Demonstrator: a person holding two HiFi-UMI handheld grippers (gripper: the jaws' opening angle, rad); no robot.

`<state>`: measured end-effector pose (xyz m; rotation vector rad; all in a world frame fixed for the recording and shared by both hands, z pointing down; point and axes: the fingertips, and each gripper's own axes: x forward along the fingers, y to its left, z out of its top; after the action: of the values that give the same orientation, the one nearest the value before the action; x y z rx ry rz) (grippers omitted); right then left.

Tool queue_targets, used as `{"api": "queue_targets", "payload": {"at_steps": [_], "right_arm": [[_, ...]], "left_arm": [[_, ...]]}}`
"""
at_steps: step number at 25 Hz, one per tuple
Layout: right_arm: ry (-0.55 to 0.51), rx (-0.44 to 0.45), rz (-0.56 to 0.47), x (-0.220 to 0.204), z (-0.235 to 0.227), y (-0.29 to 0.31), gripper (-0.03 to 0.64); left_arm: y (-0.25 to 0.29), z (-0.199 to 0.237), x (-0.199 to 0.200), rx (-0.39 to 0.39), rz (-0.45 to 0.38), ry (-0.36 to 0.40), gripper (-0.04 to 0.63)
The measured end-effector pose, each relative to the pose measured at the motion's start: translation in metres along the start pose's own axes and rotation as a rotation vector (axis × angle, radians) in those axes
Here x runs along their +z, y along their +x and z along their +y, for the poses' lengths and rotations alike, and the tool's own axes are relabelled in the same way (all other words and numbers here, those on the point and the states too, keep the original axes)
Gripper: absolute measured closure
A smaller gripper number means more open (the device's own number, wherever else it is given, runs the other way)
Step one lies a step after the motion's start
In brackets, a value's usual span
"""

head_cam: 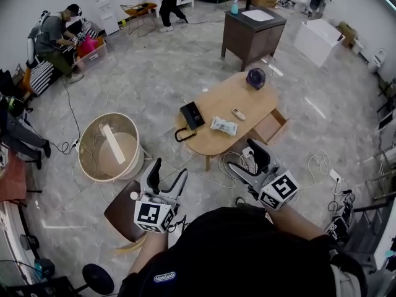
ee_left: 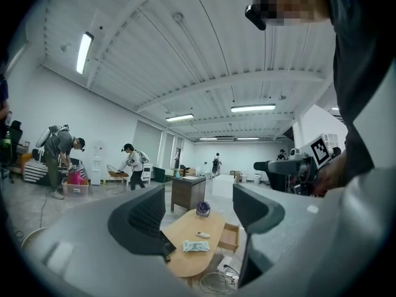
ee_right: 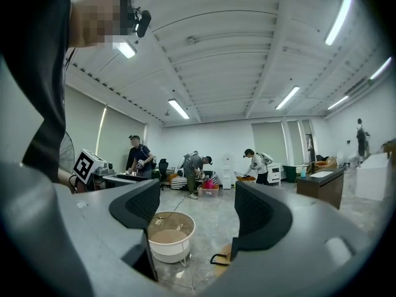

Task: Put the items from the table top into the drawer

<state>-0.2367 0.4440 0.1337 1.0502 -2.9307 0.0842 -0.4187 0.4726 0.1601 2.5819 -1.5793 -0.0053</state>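
- Left gripper [head_cam: 168,169] and right gripper [head_cam: 245,156]: jaws apart, nothing between them.
- Table [head_cam: 226,98], well ahead of both jaws, carries the packet [head_cam: 223,126] and remote [head_cam: 238,114]; the drawer [head_cam: 270,127] stands open.
- Step, as judged: approach; next, close on one item.

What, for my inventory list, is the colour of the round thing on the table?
Purple round thing; head view shows it best.

Head view looks down, shares table [head_cam: 223,98] w/ left gripper view.
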Motion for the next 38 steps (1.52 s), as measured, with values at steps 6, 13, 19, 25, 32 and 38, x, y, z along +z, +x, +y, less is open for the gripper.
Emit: {"api": "queue_targets", "payload": {"at_steps": [6, 13, 19, 25, 32, 38], "right_arm": [[-0.002, -0.058, 0.024, -0.009, -0.018, -0.010, 0.212], [0.025, -0.088, 0.029, -0.027, -0.047, -0.017, 0.204], [0.079, -0.108, -0.012, -0.039, -0.097, -0.016, 0.206], [0.123, -0.095, -0.046, -0.046, -0.164, -0.008, 0.206], [0.141, -0.084, -0.088, -0.044, -0.256, -0.012, 0.207], [0.120, -0.089, -0.084, -0.052, -0.315, -0.030, 0.209]], "left_arm": [[0.005, -0.004, -0.007, -0.034, 0.029, 0.004, 0.223], [0.021, -0.008, -0.018, -0.033, 0.073, 0.022, 0.223], [0.059, -0.007, -0.016, 0.031, 0.064, 0.051, 0.223], [0.120, -0.010, -0.025, 0.083, 0.107, 0.049, 0.223], [0.212, -0.037, -0.040, 0.083, 0.154, 0.049, 0.223], [0.284, -0.065, -0.065, 0.043, 0.237, 0.035, 0.223]]}}
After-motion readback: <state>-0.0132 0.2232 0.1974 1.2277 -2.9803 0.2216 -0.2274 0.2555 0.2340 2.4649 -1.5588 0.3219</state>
